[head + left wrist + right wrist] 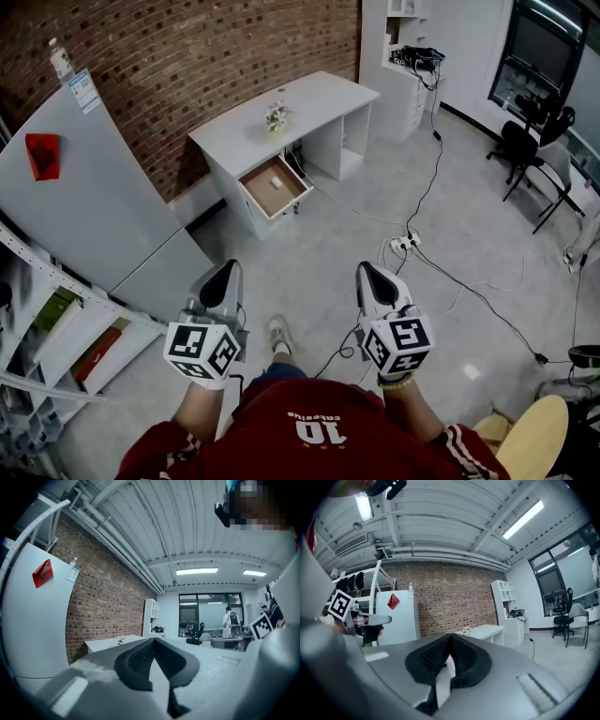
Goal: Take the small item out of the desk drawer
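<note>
Person stands back from a white desk, a gripper raised in each hand.

Seen from the head, the left gripper [228, 274] and right gripper [367, 272] are held side by side in front of the person, both pointing toward the desk [319, 101] by the brick wall. On each, the jaws are pressed together with nothing between them. The desk drawer [293, 183] is pulled open, and the small white item [275, 184] lies inside it, well apart from both grippers.
</note>
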Demonstrator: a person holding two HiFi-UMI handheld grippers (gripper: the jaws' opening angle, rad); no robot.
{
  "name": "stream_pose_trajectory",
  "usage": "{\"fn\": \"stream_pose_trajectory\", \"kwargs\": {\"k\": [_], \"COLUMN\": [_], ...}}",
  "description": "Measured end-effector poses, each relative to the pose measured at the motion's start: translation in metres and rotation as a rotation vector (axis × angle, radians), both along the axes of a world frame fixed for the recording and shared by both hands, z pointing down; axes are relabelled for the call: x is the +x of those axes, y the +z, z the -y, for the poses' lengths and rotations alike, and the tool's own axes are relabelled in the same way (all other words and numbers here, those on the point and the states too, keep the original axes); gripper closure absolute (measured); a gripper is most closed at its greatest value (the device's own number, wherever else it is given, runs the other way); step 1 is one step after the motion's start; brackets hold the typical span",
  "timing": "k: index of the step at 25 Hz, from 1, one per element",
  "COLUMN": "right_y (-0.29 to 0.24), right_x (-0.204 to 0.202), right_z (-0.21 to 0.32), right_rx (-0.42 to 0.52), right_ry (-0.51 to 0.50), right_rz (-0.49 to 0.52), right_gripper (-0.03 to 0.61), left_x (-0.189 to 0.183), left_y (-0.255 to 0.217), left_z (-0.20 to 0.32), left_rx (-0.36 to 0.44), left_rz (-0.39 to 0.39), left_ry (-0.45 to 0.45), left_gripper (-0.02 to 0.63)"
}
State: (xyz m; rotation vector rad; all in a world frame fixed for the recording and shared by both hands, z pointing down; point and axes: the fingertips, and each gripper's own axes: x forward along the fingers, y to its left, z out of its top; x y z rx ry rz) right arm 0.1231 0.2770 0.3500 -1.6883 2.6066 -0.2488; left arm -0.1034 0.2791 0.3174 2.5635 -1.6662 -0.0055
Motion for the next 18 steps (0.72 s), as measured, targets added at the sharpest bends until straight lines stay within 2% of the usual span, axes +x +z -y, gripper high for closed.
{"fn": "stream_pose_trajectory", "kwargs": {"k": [10, 18], "right_y": [-0.002, 0.004], "right_x": [-0.023, -0.041], "right_z": [0.020, 0.048], "right_rx": [-0.007, -0.023], "right_ry": [-0.048, -0.087], "right_rz": [0.039, 0.025], "right_gripper": [0.577, 0.577], "left_x": [-0.016, -0.029], "left_y": [0.008, 0.014], "left_z": [0.018, 0.047], "left_rx": [-0.026, -0.049], "left_rz": [-0.004, -0.029], "left_ry": [-0.007, -0.020], "left_gripper": [0.609, 0.610]}}
